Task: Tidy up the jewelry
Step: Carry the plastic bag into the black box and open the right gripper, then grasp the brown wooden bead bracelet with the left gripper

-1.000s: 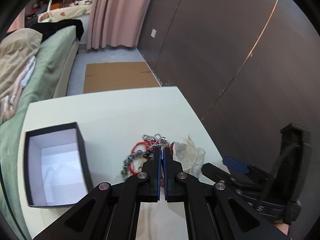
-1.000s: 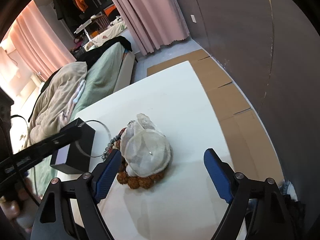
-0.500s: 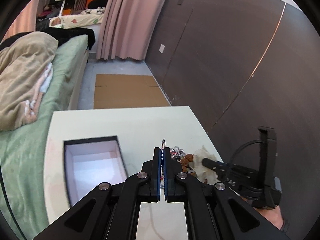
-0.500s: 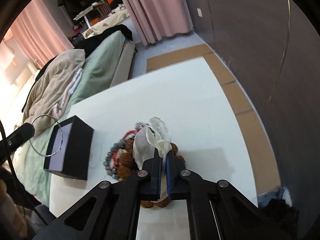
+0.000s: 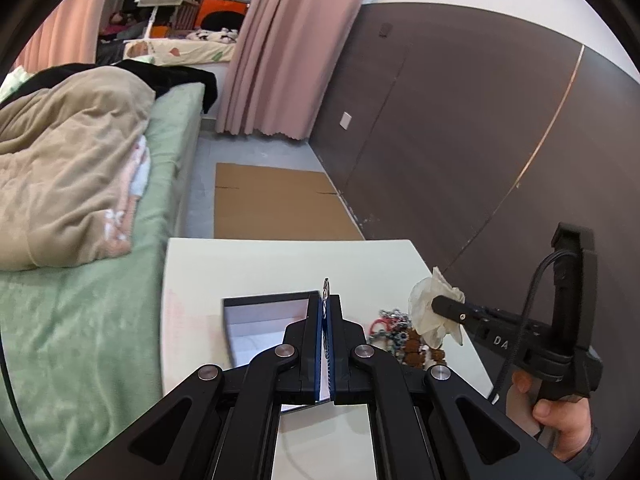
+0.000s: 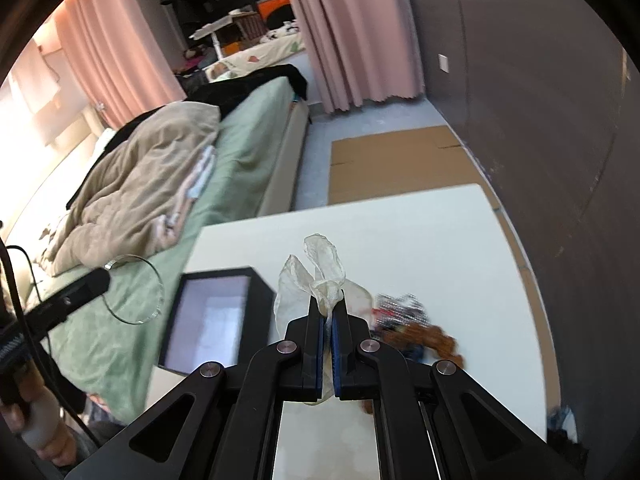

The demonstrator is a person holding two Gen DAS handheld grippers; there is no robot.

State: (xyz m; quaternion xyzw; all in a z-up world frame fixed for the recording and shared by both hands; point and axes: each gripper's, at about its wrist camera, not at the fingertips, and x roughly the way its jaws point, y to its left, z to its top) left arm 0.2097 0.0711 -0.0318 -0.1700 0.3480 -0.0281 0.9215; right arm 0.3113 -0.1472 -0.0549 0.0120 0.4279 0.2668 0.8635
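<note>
Thin silver wire hoop [image 6: 134, 288] shows whole only in right view, lower left, clamped by left gripper [image 5: 325, 300]; right gripper [image 6: 328, 300] pinches translucent white pouch [image 6: 316, 280]; black open box [image 6: 212, 320] below.

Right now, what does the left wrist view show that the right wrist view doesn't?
Only the left wrist view shows the right gripper from outside, lifting the translucent pouch above the jewelry pile, and the hand holding it. Only the right wrist view shows the thin wire hoop whole, pinched by the left gripper and hanging beside the black box; the left view shows just its edge. Both share the white table, the open black box, the jewelry pile and the bed.
</note>
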